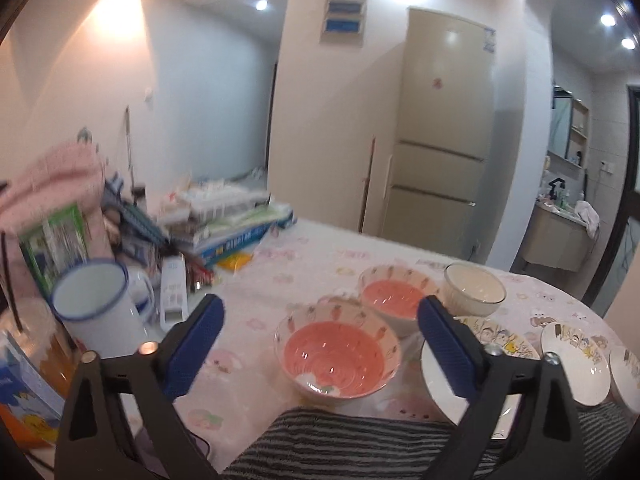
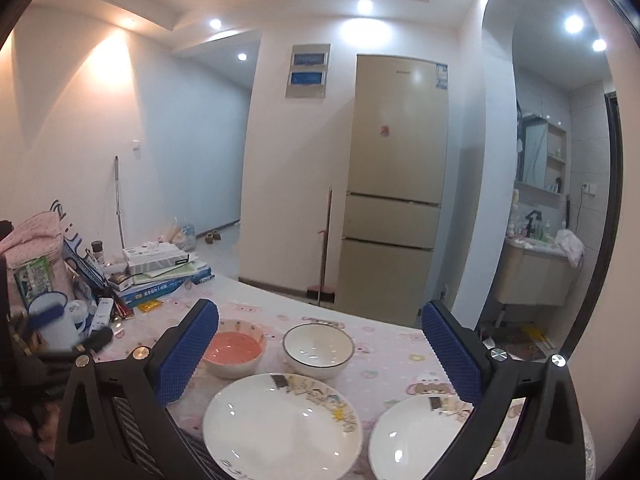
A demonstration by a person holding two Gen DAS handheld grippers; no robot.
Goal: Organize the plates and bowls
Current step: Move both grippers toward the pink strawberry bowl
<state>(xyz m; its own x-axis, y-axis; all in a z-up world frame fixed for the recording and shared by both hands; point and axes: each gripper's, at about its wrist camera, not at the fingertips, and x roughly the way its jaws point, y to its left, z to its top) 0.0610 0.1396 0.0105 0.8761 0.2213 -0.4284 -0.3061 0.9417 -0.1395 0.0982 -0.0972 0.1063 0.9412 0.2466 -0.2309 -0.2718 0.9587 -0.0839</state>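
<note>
Two hand-held black grippers with blue ribbed pads hover above a table covered in a pink cartoon-print cloth (image 2: 384, 344), and both stand wide open, holding nothing. The left gripper (image 1: 320, 312) frames a coral-lined ceramic bowl with a carrot-patterned rim (image 1: 337, 360) near the table's front edge; a second matching coral bowl (image 1: 394, 298) sits just behind it, and a plain white bowl with a dark rim (image 1: 474, 289) lies toward the right edge. The right gripper (image 2: 320, 320) hangs over a white cartoon-printed plate (image 2: 282, 426), with a second such plate (image 2: 416, 436) beside it at the front right. Nothing looks stacked yet, so this seems an early approach; the next move likely calls for lowering a gripper so its pads straddle a rim squarely before closing. A white enamel mug with a blue rim (image 1: 96, 304) stands among clutter at the left edge. The left view is motion-blurred, a possible third plate is cut off at its right border, and a striped cloth (image 1: 360, 440) hides the table's front edge.
</note>
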